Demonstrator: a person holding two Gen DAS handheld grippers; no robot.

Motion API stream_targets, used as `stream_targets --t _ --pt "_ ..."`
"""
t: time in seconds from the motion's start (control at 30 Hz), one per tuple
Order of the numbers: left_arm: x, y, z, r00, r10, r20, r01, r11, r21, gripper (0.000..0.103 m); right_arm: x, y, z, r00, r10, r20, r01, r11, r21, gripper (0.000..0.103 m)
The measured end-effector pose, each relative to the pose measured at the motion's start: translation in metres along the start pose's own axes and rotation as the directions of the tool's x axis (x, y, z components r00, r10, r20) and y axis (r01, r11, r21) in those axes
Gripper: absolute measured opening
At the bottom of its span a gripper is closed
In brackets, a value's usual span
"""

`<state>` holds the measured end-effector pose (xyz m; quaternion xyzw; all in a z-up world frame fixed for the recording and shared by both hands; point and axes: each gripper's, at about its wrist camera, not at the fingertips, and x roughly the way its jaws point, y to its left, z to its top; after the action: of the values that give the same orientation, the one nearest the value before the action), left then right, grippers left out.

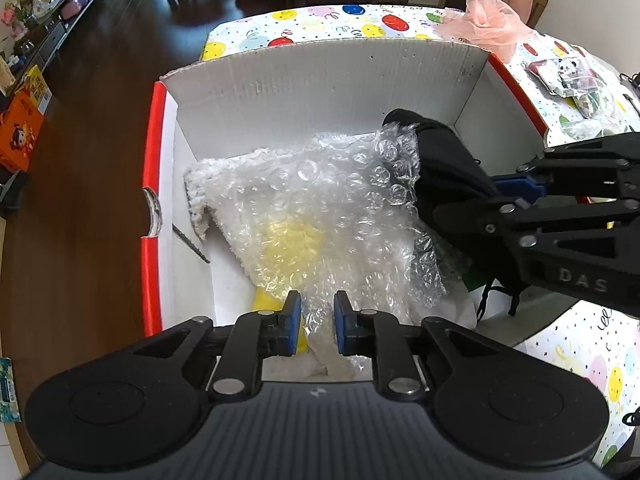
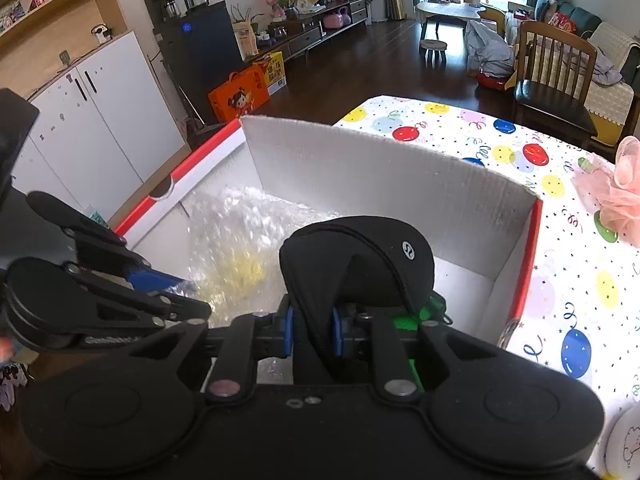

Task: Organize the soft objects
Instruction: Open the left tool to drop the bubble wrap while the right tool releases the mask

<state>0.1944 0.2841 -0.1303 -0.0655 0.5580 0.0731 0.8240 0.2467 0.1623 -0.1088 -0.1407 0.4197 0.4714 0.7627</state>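
— Where does everything sit, biggest thing first?

— The desk with its balloon-print cloth point(image 2: 460, 132) runs out ahead of both my jaws, and on it stands the big white corrugated cardboard box with red edges point(image 1: 320, 80), open-topped, directly in front of me. Inside it, just ahead of my left gripper point(image 1: 317, 326), lies a crumpled sheet of clear bubble wrap point(image 1: 320, 208) over something yellow I can't identify.

— And what you're carrying?

— A soft black fabric cap with a small round silver logo point(image 2: 360, 264). My right gripper point(image 2: 313, 330) has its blue pads clamped on a fold of it, so the cap bulges up ahead of the jaws, over the right-hand part of the box. Something green shows just behind it; I can't tell what.

— Left jaws?

— Parted, with nothing between the pads, poised over the near edge of the wrap.

— What does the next move hinge on?

— I judge the cap goes down into the bare floor of the box ahead of my right jaws, beside the wrap. The right hand is nearer; it already has it.

— Anything else about?

— A pink mesh bath pouf point(image 1: 492, 16) far ahead and to the right, on the desk outside the box.

— Any lettering?

— "DAS" in raised letters on the right gripper's body, seen from my left camera.
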Motion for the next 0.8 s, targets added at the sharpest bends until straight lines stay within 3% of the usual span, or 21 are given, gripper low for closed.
stream_targets --t 0.13,0.3,0.37,0.4,0.6,0.8 --pt "-0.003 0.001 -0.001 1.0 -0.016 0.008 0.016 1.0 -0.008 0.019 0.002 0.002 -0.002 1.0 -0.004 -0.008 0.004 1.0 0.002 0.02" --pt "-0.01 0.001 -0.005 0.999 -0.024 0.033 0.024 1.0 -0.02 0.033 -0.002 0.001 -0.003 1.0 -0.006 -0.002 0.006 1.0 0.024 0.024" --pt "-0.015 0.001 -0.007 0.998 -0.024 0.05 0.026 0.999 -0.026 0.06 -0.005 0.002 -0.002 1.0 -0.007 0.002 0.007 1.0 0.025 0.026" --pt "-0.018 0.001 -0.008 0.998 -0.024 0.064 0.026 0.999 -0.031 0.065 -0.008 0.003 -0.003 1.0 -0.005 0.007 0.005 1.0 0.021 0.027" --pt "-0.038 0.002 -0.011 0.992 -0.02 0.123 0.027 0.998 -0.053 0.067 -0.024 0.01 -0.005 0.999 -0.013 0.039 0.013 1.0 -0.009 0.044" --pt "-0.064 -0.002 -0.017 0.981 -0.032 0.19 0.042 0.998 -0.05 0.067 -0.049 0.016 -0.006 0.996 -0.003 0.088 0.004 1.0 -0.006 0.05"
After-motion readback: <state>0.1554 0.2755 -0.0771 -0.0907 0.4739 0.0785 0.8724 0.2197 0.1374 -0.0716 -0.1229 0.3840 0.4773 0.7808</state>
